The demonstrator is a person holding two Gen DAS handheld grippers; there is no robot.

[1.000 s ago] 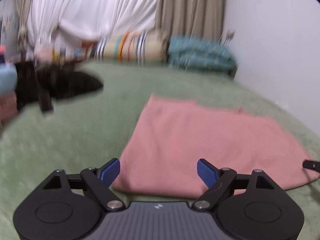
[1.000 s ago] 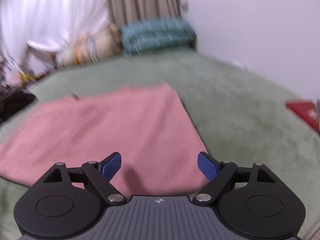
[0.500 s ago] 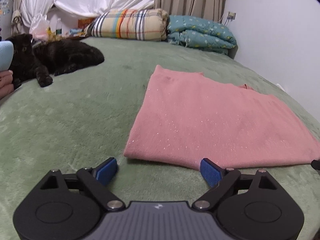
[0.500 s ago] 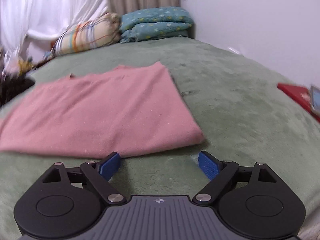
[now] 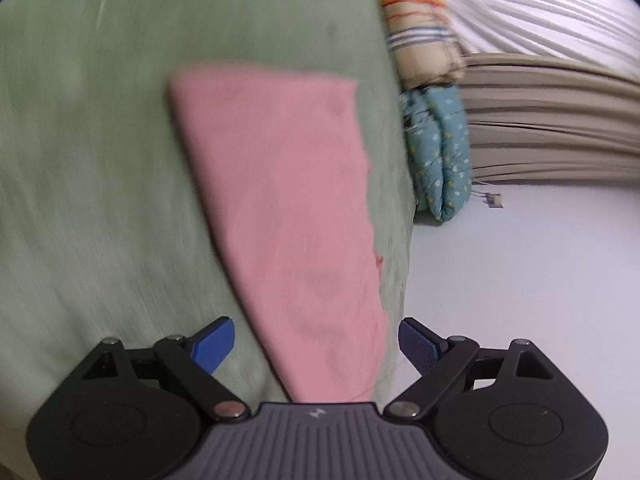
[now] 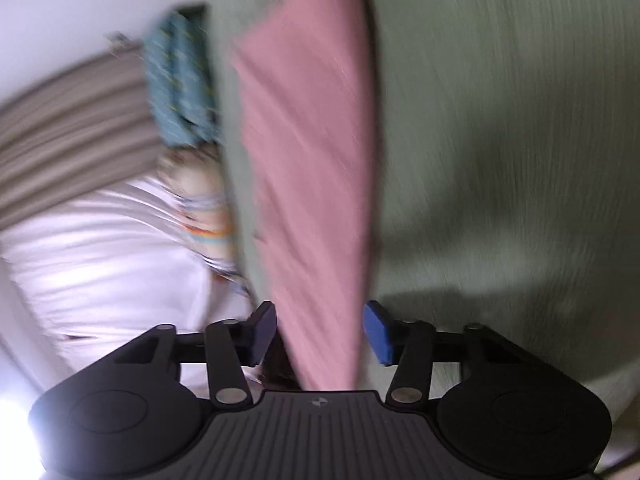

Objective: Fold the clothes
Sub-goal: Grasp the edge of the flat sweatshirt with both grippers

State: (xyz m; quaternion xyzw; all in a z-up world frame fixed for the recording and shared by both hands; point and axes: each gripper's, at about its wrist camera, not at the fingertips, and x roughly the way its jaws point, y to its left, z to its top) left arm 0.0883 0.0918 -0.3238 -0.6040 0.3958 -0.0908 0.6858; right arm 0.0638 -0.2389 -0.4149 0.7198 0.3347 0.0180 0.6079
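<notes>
While the pink cloth (image 5: 288,208) lies on the green bedspread (image 5: 92,168), left gripper (image 5: 316,344) gapes wide, right gripper (image 6: 320,332) has been closing around its 6 o'clock end, curtains (image 5: 552,128) at 3.

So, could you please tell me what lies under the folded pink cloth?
The folded pink cloth lies flat on a green fleece blanket that shows on both its long sides. Anything beneath its layers is covered and cannot be seen.
</notes>
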